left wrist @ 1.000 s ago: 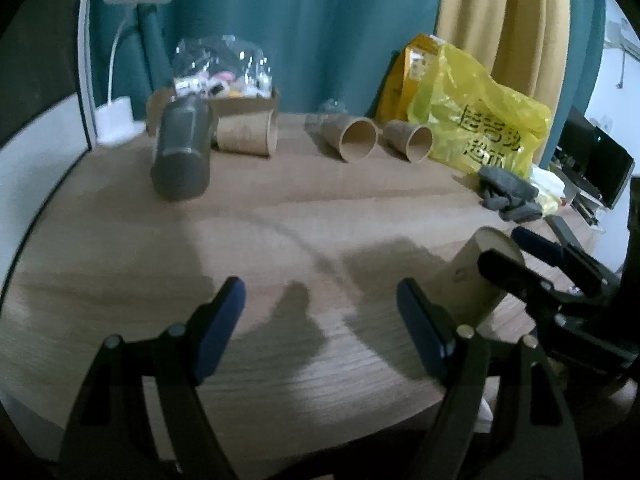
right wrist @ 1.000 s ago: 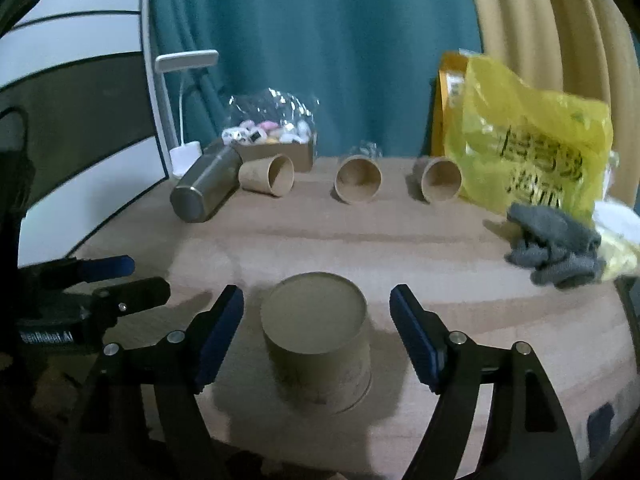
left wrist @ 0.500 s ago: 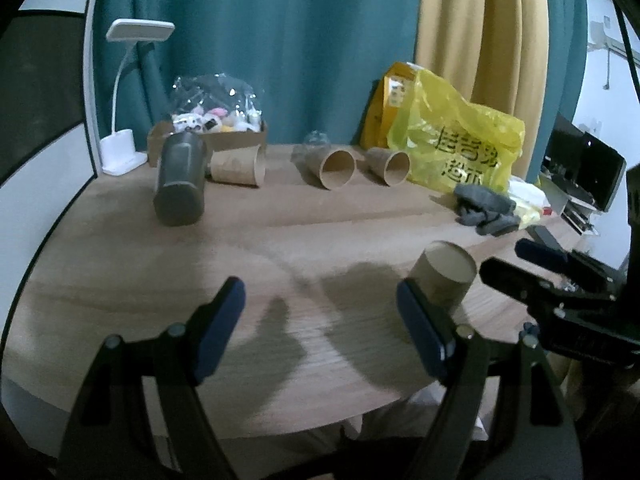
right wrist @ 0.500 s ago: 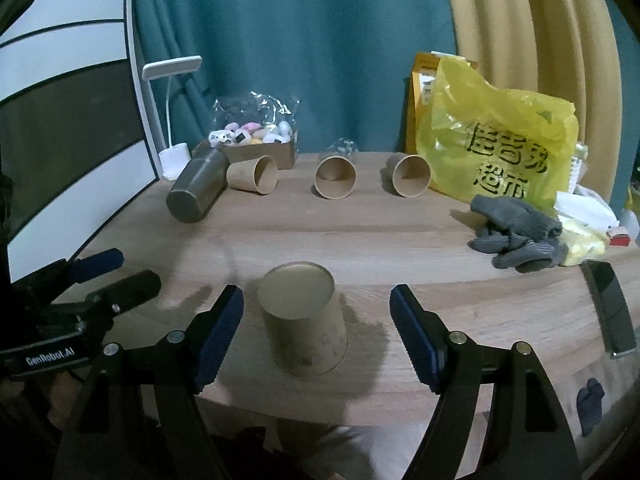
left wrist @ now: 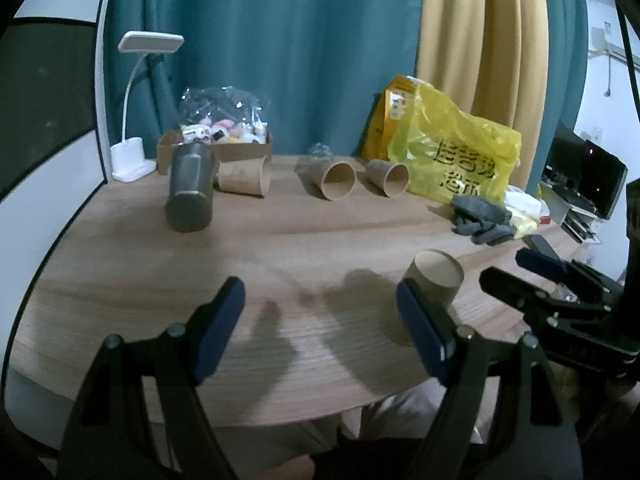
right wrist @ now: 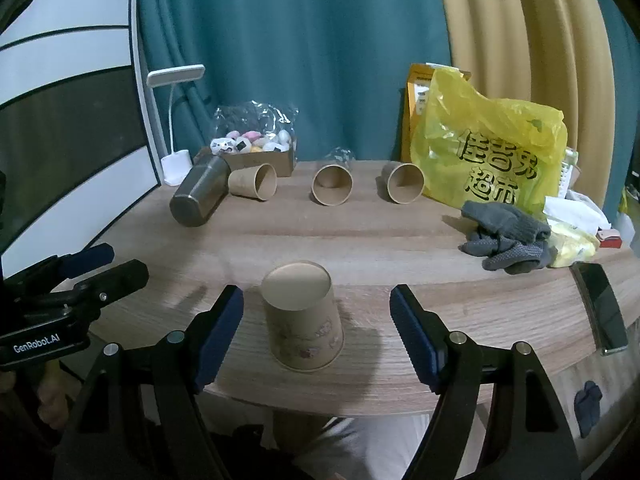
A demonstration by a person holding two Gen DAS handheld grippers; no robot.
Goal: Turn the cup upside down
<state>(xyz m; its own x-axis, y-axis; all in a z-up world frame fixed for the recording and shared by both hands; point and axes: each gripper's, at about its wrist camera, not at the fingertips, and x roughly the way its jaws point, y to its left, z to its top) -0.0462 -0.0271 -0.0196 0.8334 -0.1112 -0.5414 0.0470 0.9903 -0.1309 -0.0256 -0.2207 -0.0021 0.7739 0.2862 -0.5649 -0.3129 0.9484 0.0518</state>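
A brown paper cup stands upside down, base up, near the front edge of the wooden table. It also shows in the left wrist view, partly behind my left gripper's right finger. My right gripper is open and empty, its jaws wide to either side of the cup and a little nearer than it, not touching. My left gripper is open and empty over the table's front edge, left of the cup.
Three paper cups lie on their sides at the back, beside a lying steel tumbler. A yellow bag, grey gloves, a phone, a snack box and a white lamp stand around.
Both grippers have pulled back and up from the table. The upside-down cup stays in place and now looks smaller and farther from the right gripper's open jaws.
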